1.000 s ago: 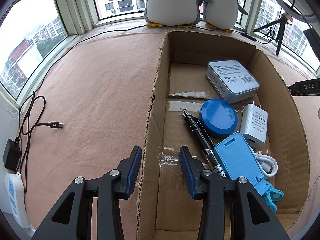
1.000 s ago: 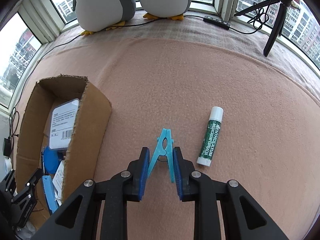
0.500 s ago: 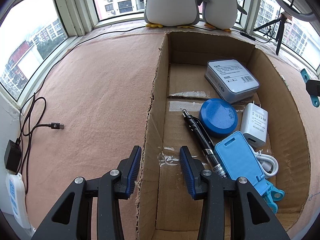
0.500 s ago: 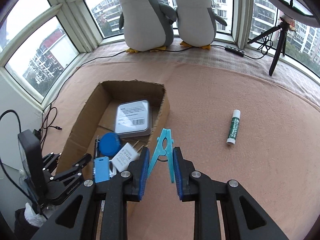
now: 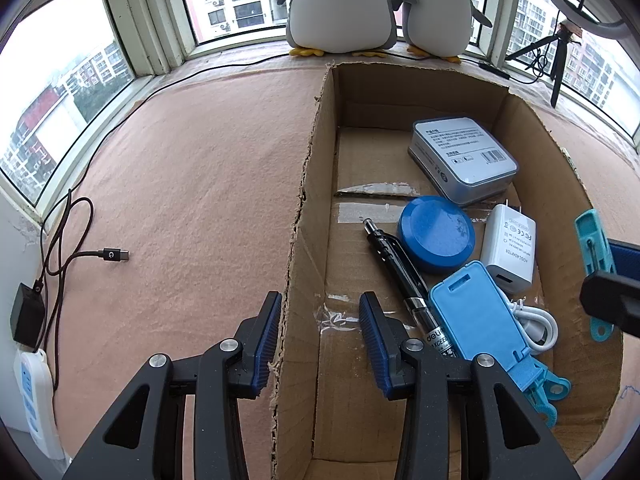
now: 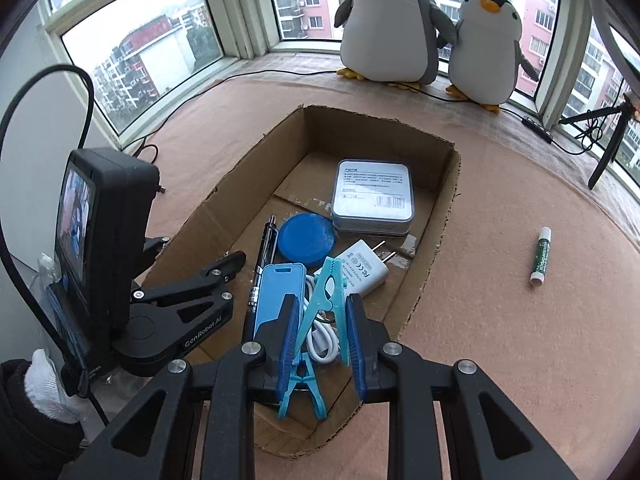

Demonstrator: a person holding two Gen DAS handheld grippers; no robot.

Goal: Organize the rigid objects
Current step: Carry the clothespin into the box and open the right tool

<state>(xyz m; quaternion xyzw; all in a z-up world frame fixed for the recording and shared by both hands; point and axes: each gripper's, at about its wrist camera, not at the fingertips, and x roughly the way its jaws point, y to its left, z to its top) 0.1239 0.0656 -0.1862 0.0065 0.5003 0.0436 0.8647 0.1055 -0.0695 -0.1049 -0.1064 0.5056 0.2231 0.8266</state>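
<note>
The white cable [image 6: 320, 340] in the cardboard box [image 6: 440, 216] is mostly covered by the teal clothespin [image 6: 326, 300] and blue case [image 6: 276, 296]. Print on the silver tin [image 6: 374, 192] is too small to read — the larger penguin [image 6: 388, 20] loses its head at the top edge.

Left claw [image 5: 320, 340] straddles cardboard, tilted downward — right claw [image 6: 323, 336] clamped shut, angled down.

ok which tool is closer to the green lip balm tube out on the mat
Right. The right tool, shut on a teal clothespin, hangs over the cardboard box, with the lip balm tube off to its right. The left tool straddles the box's far wall.
</note>
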